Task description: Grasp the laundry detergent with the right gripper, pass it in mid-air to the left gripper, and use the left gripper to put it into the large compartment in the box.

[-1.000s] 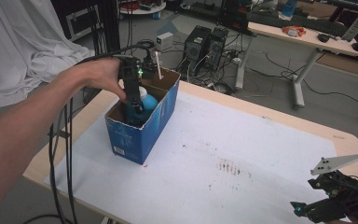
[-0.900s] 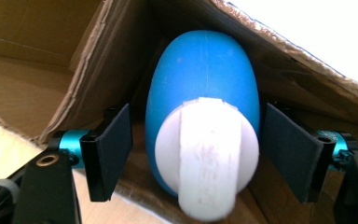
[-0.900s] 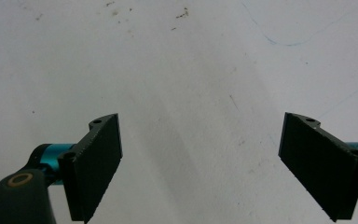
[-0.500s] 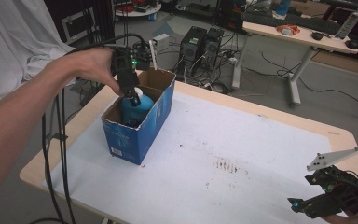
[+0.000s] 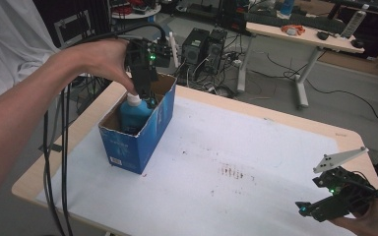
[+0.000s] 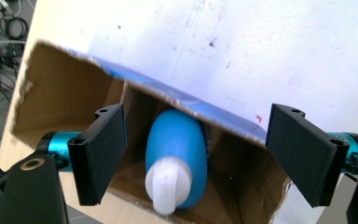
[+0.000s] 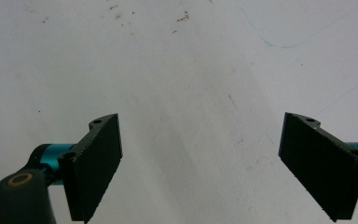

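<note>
From above, the left gripper (image 5: 145, 93) hangs over the far end of the blue box (image 5: 138, 135) near the left edge of the bench (image 5: 275, 118), just above the white cap of the blue bottle (image 5: 134, 114) that stands inside. The right gripper (image 5: 325, 209) hovers low at the near right corner. In the left gripper view, the jaws have just been opening and stand apart, clear of the bottle (image 6: 177, 158) lying between them in the box (image 6: 70, 93). In the right gripper view, the jaws gape wide over bare white bench (image 7: 191, 70).
</note>
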The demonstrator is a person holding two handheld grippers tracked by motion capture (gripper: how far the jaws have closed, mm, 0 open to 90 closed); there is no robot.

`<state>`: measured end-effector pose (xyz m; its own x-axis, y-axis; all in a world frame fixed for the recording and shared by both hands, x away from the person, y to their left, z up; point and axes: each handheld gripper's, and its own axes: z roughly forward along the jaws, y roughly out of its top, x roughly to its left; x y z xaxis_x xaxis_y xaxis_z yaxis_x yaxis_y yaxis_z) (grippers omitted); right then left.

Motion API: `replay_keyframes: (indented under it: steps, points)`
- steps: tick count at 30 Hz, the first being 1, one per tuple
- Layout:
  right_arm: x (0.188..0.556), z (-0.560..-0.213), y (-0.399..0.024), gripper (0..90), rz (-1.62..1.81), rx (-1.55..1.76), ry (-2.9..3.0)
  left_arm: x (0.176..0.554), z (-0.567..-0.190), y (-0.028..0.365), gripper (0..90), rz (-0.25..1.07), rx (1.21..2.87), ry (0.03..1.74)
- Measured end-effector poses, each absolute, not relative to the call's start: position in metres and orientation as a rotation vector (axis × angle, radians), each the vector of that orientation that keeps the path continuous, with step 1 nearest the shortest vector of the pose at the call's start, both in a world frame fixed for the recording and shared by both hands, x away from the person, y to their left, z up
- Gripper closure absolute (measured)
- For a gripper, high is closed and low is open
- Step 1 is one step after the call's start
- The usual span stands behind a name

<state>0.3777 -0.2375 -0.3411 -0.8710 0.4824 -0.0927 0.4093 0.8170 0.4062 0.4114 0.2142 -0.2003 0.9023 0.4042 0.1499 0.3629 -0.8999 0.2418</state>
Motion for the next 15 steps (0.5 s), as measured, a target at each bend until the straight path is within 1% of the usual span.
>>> replay_keyframes:
  steps: [6,8,11,12,15]
  points:
    - [0.376,-0.340,-0.239,12.5,0.565,0.702,2.805,0.409,-0.201,0.189,20.4,0.263,2.887,0.508]
    - [0.377,-0.340,-0.239,12.5,0.567,0.695,2.805,0.408,-0.206,0.176,20.2,0.257,2.907,0.459]
    - [0.376,-0.340,-0.238,12.5,0.567,0.694,2.807,0.406,-0.212,0.159,18.2,0.260,2.927,0.398]
    - [0.376,-0.340,-0.238,12.5,0.571,0.689,2.805,0.406,-0.215,0.153,16.3,0.258,2.932,0.377]
    - [0.376,-0.339,-0.238,12.5,0.566,0.693,2.805,0.404,-0.222,0.135,16.3,0.256,2.953,0.314]
